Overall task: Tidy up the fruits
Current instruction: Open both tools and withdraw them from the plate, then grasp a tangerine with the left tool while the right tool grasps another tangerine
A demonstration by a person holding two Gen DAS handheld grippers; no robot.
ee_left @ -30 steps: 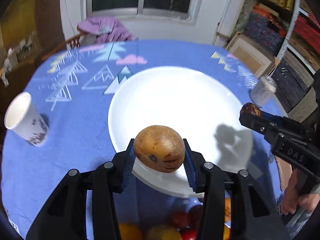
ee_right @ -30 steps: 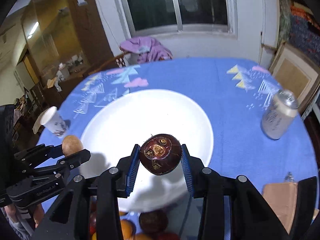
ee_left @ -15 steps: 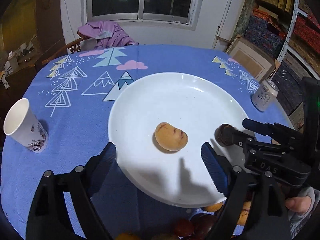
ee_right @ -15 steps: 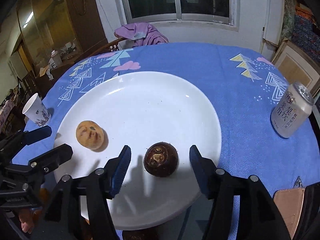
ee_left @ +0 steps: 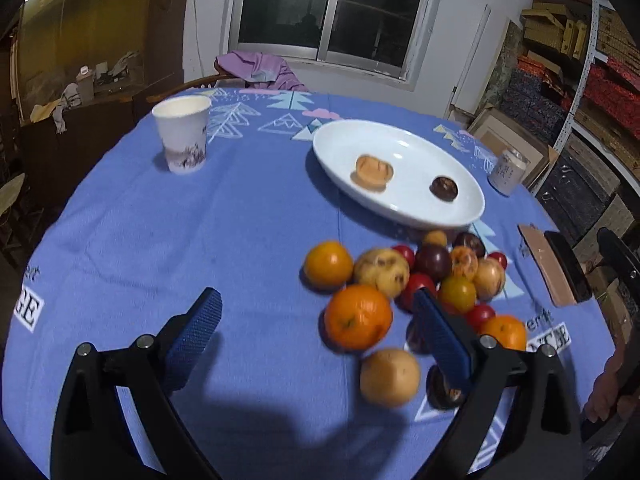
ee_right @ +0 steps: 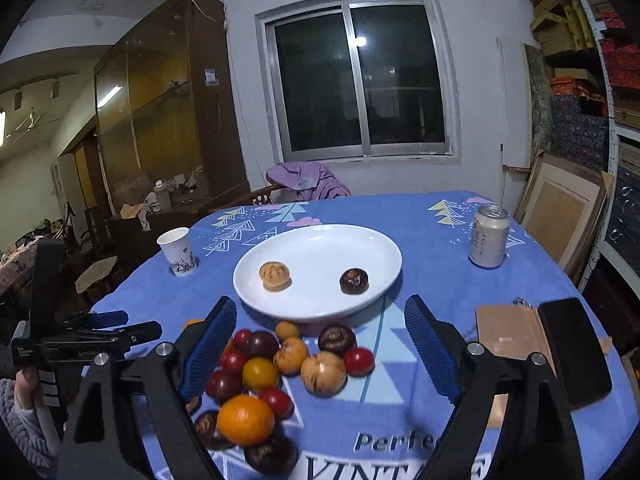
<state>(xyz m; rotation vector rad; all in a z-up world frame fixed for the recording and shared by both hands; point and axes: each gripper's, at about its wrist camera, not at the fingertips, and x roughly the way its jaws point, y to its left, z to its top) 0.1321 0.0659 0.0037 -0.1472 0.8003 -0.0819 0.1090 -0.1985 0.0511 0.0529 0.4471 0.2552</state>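
Observation:
A white plate point(ee_left: 460, 196) point(ee_right: 372, 248) holds a tan fruit point(ee_left: 374, 167) point(ee_right: 275, 274) and a dark brown fruit point(ee_left: 444, 188) point(ee_right: 354, 281). A pile of loose fruits lies on the blue cloth in front of it, with oranges point(ee_left: 357, 316) point(ee_right: 245, 420), red and dark ones point(ee_right: 337, 338) and a tan one point(ee_left: 390, 376). My left gripper point(ee_left: 316, 332) is open and empty, low over the cloth at the pile's left side. My right gripper point(ee_right: 320, 344) is open and empty above the pile. The left gripper also shows in the right wrist view point(ee_right: 120, 326) at the left.
A paper cup point(ee_left: 183, 132) point(ee_right: 177, 252) stands left of the plate, a drink can point(ee_left: 508, 170) point(ee_right: 488, 236) right of it. A brown wallet and black phone point(ee_right: 572, 352) lie at the right edge. A chair with purple cloth point(ee_right: 308, 180) is behind the table.
Both grippers have released their fruits on the plate, opened, and drawn back toward the near table edge. The fruit pile has come into view.

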